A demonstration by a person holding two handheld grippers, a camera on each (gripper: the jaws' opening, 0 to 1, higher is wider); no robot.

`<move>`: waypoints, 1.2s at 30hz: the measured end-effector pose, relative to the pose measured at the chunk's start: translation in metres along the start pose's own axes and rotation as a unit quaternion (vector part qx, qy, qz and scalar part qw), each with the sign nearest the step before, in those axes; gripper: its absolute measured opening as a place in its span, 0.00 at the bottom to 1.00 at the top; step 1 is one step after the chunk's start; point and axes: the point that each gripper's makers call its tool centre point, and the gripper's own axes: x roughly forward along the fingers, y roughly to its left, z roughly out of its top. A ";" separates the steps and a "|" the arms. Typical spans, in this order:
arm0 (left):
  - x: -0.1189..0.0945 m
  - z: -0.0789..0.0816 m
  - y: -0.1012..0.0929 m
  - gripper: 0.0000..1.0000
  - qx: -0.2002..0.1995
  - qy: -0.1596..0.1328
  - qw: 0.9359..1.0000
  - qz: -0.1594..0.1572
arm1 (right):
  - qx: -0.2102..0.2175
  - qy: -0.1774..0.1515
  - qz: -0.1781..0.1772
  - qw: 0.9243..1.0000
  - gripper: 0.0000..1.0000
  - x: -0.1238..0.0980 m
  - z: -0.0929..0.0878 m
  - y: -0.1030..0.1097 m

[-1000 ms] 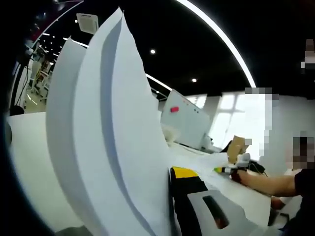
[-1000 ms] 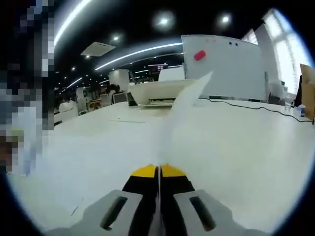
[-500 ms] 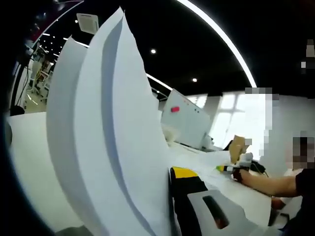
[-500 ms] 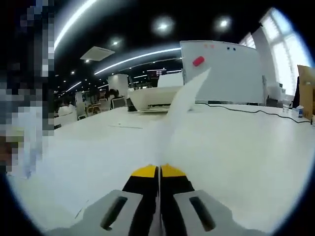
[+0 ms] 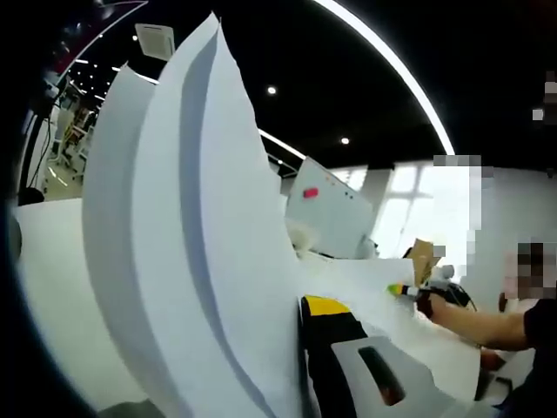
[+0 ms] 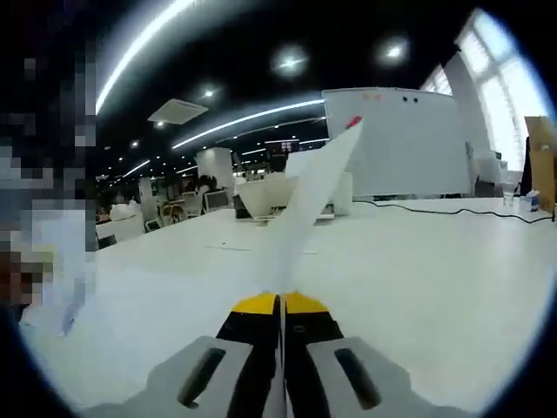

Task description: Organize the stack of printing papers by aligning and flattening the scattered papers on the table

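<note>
right tongs (image 6: 280,302) pinching papers (image 6: 309,205), left tongs (image 5: 296,305) gripping papers' curled edge

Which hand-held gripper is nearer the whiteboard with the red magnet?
Cannot tell. The left hand-held gripper and right hand-held gripper each clamp paper, with the whiteboard far across the table in both views.

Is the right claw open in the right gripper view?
No: the right claw has its yellow-tipped jaws pressed together on a white sheet of paper that rises from between them.
</note>
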 end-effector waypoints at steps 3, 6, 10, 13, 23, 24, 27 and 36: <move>0.000 0.000 0.000 0.08 0.000 -0.001 1.000 0.000 | -0.003 -0.009 0.005 1.000 0.00 0.001 0.006 0.002; 0.000 0.000 0.000 0.08 0.000 -0.001 1.000 0.000 | 0.001 -0.023 0.014 1.000 0.00 0.001 0.018 0.004; 0.000 0.000 -0.001 0.08 0.001 -0.001 1.000 -0.001 | 0.002 -0.033 0.019 0.999 0.00 0.000 0.028 0.010; 0.000 0.000 -0.001 0.08 0.001 -0.001 1.000 -0.002 | -0.001 -0.039 0.023 0.999 0.00 0.000 0.035 0.016; 0.000 0.000 -0.001 0.08 0.001 -0.001 1.000 -0.003 | -0.006 -0.069 0.049 0.996 0.00 -0.011 0.067 0.044; 0.000 0.000 -0.001 0.08 0.001 -0.001 1.000 -0.004 | -0.008 -0.074 0.054 0.996 0.00 -0.013 0.073 0.050; 0.000 -0.001 -0.002 0.08 0.003 0.001 1.000 -0.005 | -0.015 -0.090 0.068 0.994 0.00 -0.018 0.086 0.061; 0.000 -0.002 -0.002 0.08 0.005 0.003 1.000 -0.003 | -0.023 -0.119 0.104 0.987 0.00 -0.027 0.111 0.099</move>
